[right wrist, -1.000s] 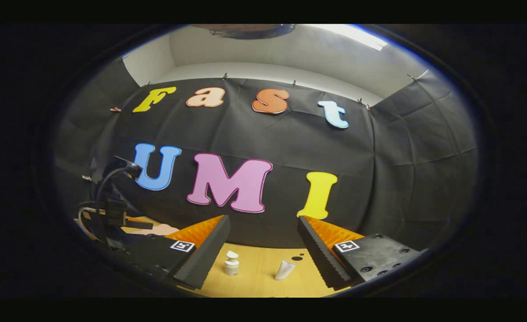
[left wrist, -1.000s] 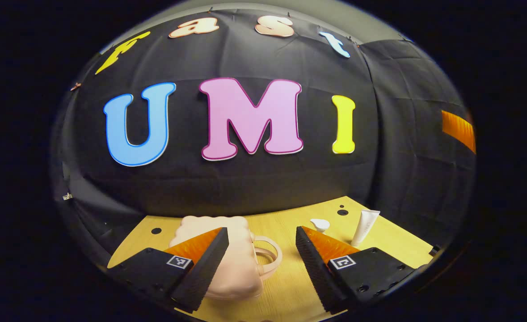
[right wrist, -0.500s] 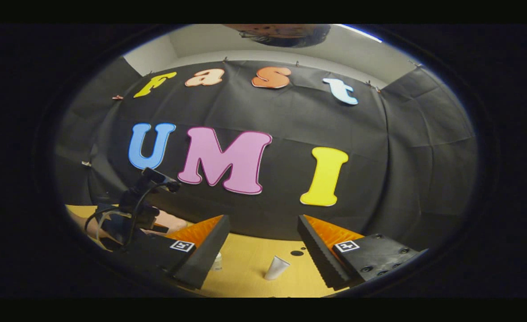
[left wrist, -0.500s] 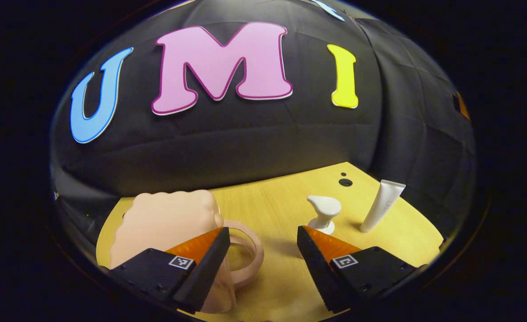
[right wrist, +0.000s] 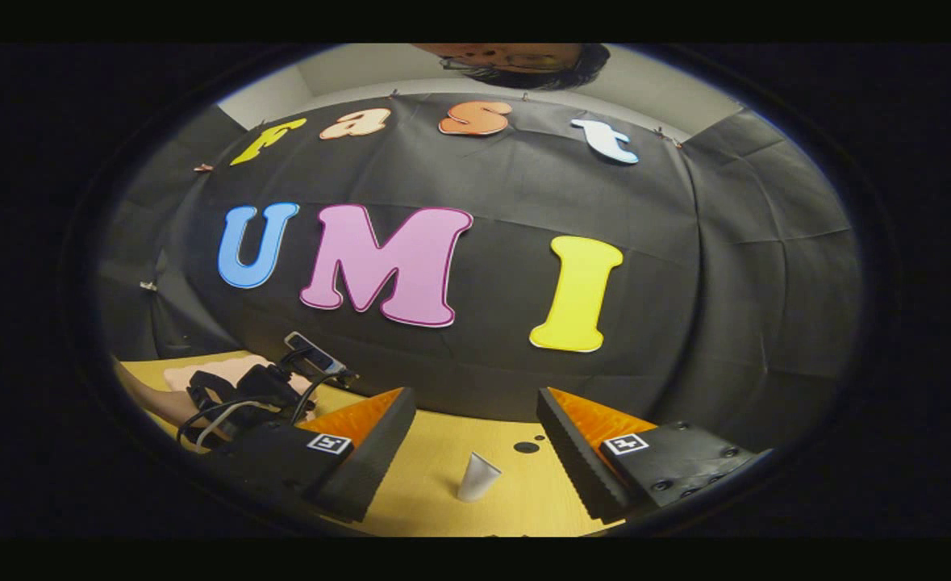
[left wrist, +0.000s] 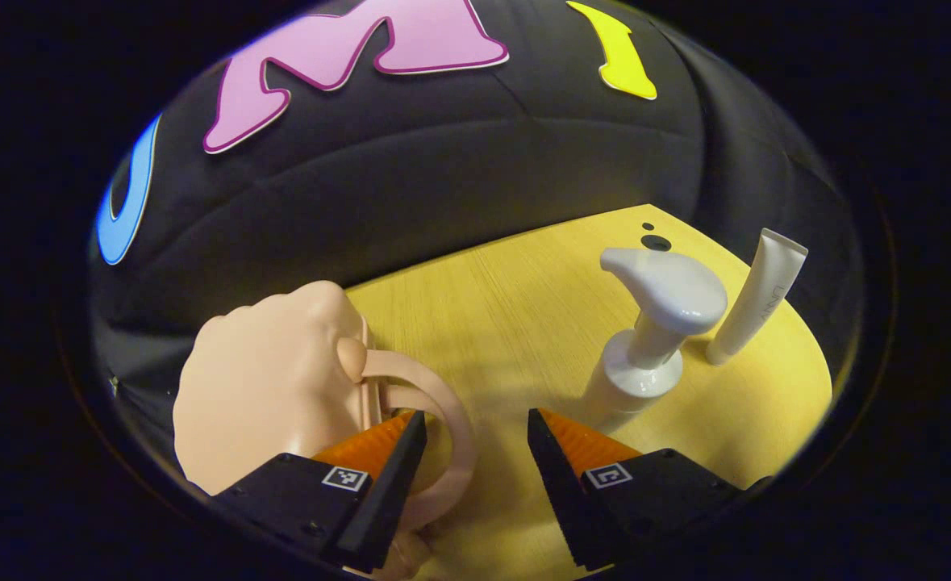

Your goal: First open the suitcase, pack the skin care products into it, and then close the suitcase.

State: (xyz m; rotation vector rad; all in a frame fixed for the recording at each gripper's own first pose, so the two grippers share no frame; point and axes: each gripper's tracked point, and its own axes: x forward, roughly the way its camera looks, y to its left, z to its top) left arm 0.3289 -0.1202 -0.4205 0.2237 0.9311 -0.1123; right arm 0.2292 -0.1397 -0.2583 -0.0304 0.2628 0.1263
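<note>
Light wooden table (left wrist: 507,323), grain showing, two dark round holes (left wrist: 655,241) near its far edge. On it sits the pale pink suitcase (left wrist: 273,395), closed, looped handle turned toward the white pump bottle (left wrist: 644,347). Just beyond the pump bottle stands a white tube (left wrist: 753,298), cap down, leaning a little.

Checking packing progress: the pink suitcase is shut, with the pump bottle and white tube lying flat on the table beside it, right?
Not quite: in the left gripper view the pump bottle and white tube stand upright on the table. The pink suitcase does look shut.
</note>
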